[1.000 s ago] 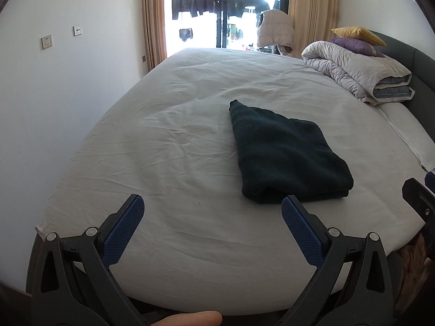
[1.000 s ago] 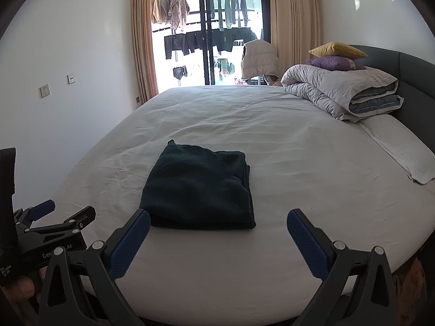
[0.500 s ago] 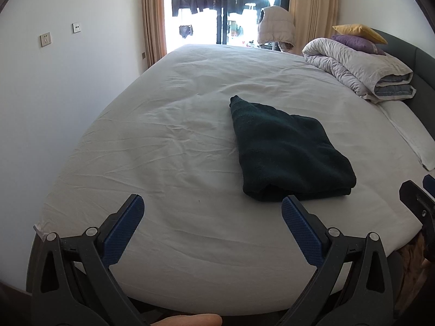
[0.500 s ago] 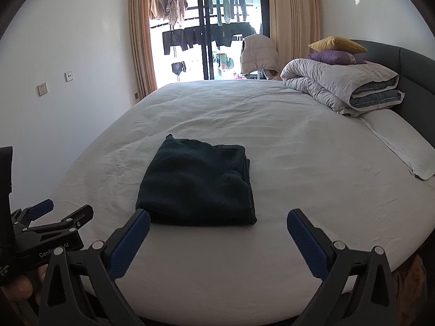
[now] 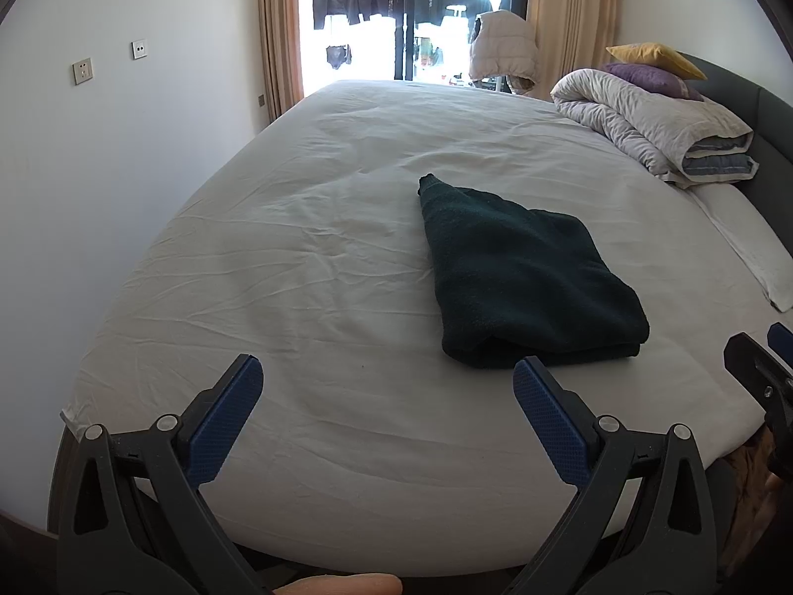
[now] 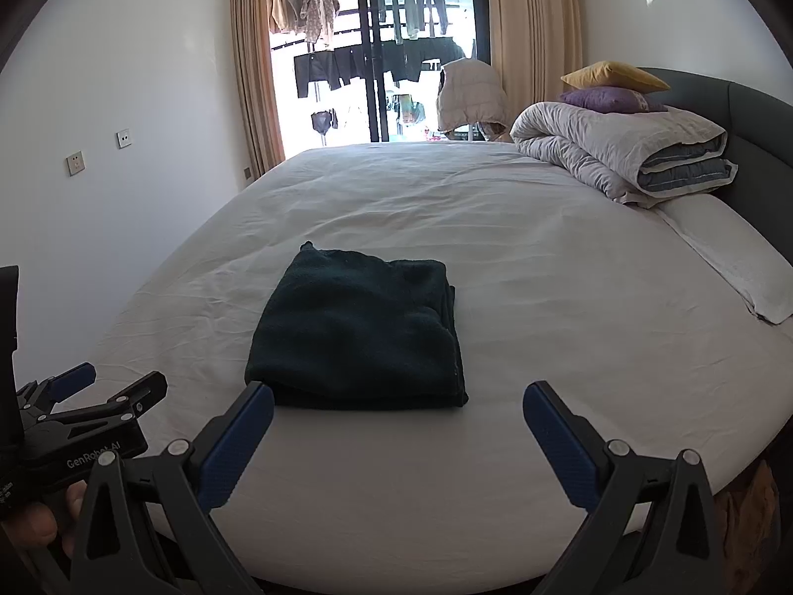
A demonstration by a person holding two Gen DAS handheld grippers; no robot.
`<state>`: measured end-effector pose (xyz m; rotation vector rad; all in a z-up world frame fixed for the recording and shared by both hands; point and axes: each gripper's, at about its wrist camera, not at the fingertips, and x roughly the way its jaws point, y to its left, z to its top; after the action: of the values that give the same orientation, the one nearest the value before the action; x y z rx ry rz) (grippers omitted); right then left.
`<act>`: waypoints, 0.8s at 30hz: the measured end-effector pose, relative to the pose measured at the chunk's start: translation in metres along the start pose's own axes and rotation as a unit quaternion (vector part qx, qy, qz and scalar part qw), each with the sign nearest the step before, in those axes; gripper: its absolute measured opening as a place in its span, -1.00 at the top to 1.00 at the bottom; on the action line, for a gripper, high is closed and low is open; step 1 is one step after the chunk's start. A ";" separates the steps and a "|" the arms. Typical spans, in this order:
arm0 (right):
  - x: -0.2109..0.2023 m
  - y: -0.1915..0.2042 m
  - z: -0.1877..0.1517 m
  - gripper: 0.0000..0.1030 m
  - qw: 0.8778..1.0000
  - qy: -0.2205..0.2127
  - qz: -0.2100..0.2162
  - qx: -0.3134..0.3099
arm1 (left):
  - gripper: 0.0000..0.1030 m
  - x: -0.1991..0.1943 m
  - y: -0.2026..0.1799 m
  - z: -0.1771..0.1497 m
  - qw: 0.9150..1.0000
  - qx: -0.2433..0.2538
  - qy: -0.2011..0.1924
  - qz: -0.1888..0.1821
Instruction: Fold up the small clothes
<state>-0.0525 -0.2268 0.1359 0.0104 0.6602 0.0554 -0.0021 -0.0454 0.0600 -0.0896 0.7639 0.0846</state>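
The folded dark garment (image 6: 359,332) lies flat on the bed (image 6: 545,297). The right gripper (image 6: 396,426) gapes wide and empty, garment at 12 o'clock, just ahead. The left gripper (image 5: 386,409), equally wide and empty, has it at 1 o'clock.

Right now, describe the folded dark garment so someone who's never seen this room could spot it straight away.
Start at the large bed with the white sheet. On its near part, just beyond the open right gripper, lies the dark green folded garment. It is the only dark item on the sheet; the rolled grey duvet sits far off by the headboard.
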 end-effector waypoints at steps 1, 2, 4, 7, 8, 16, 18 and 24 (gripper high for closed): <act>0.000 0.000 0.000 -1.00 1.000 0.000 0.000 0.000 | -1.00 0.001 0.000 0.000 1.000 0.000 0.000 0.000; 0.000 0.000 0.000 -1.00 1.000 0.000 0.000 0.000 | -1.00 0.001 -0.001 0.000 1.000 0.000 0.000 0.000; 0.000 0.000 0.000 -1.00 1.000 0.000 0.000 0.000 | -1.00 0.002 -0.001 0.000 1.000 0.000 0.000 0.000; 0.000 0.001 0.000 -1.00 1.000 0.002 0.000 0.000 | -1.00 0.002 -0.001 0.000 1.000 0.000 0.000 0.000; 0.000 0.002 -0.001 -1.00 1.000 0.001 0.000 0.000 | -1.00 0.002 -0.001 0.000 1.000 0.000 0.000 0.000; 0.003 0.002 -0.003 -1.00 1.000 0.004 0.002 0.001 | -1.00 0.003 -0.002 -0.001 1.000 -0.001 0.002 -0.005; 0.004 0.003 -0.005 -1.00 1.000 0.005 0.001 0.001 | -1.00 0.003 -0.003 0.000 1.000 0.000 0.002 -0.003; 0.008 0.001 -0.005 -1.00 1.000 0.012 0.003 0.004 | -1.00 0.003 -0.004 -0.001 1.000 0.003 -0.001 0.000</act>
<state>-0.0491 -0.2259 0.1265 0.0205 0.6846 0.0594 -0.0001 -0.0494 0.0577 -0.0838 0.7615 0.0821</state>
